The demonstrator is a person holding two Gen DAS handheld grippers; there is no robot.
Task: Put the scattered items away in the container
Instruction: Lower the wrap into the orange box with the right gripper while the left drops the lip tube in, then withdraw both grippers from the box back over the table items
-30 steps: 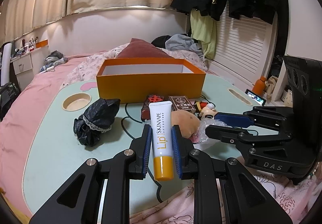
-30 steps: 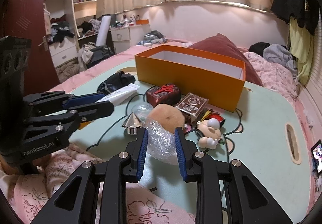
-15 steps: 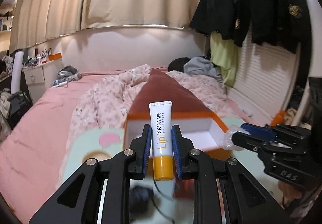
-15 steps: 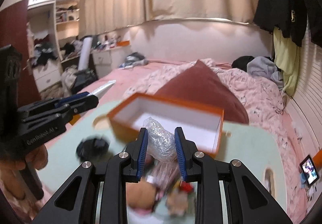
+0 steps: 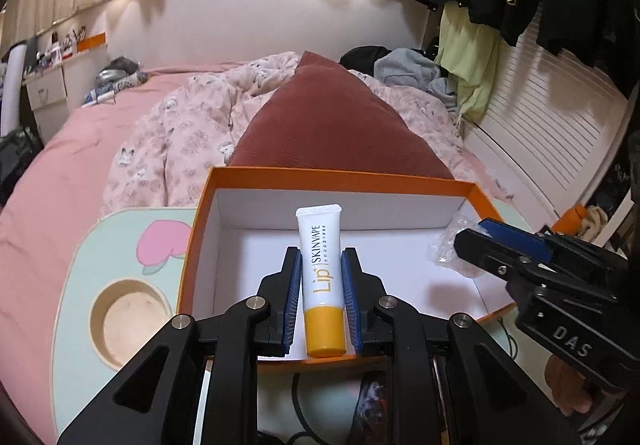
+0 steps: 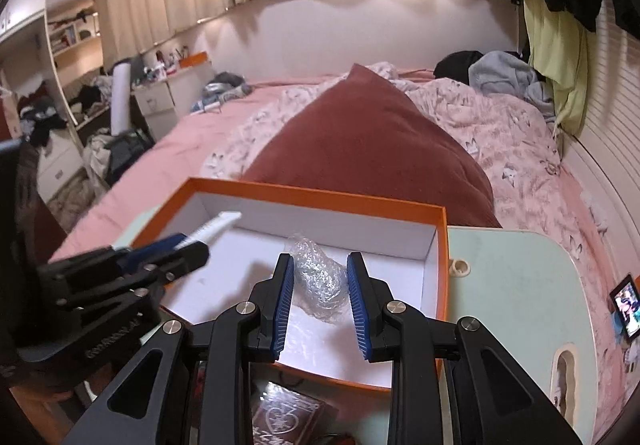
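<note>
Left wrist view: left tool (image 5: 320, 295) clamped on a white lip-balm tube (image 5: 322, 277) with an orange cap, the tube upright between the blue pads (image 5: 293, 297) and held over the orange box (image 5: 256, 175). Box white inside, standing on the pale green table (image 5: 76, 281). Round recess (image 5: 130, 319) in the table to the box's left. Right tool (image 5: 474, 241) entered from the right side, a crumpled clear plastic wrap (image 5: 448, 249) at its tip, above the box's right end. Dark red pillow (image 5: 336, 129) and floral quilt (image 5: 180, 141) on the bed behind the box.

Right wrist view: right tool (image 6: 320, 297) gripped the clear plastic wrap (image 6: 318, 283) between its pads, over the box (image 6: 320, 195) interior. Left tool (image 6: 188, 251) at the left, the tube (image 6: 218, 225) projecting from it over the box's left end. Small dark carton (image 6: 284, 417) on the table (image 6: 512, 285) below the tool, outside the box's near wall. Phone (image 6: 626, 305) lit at the far right.
</note>
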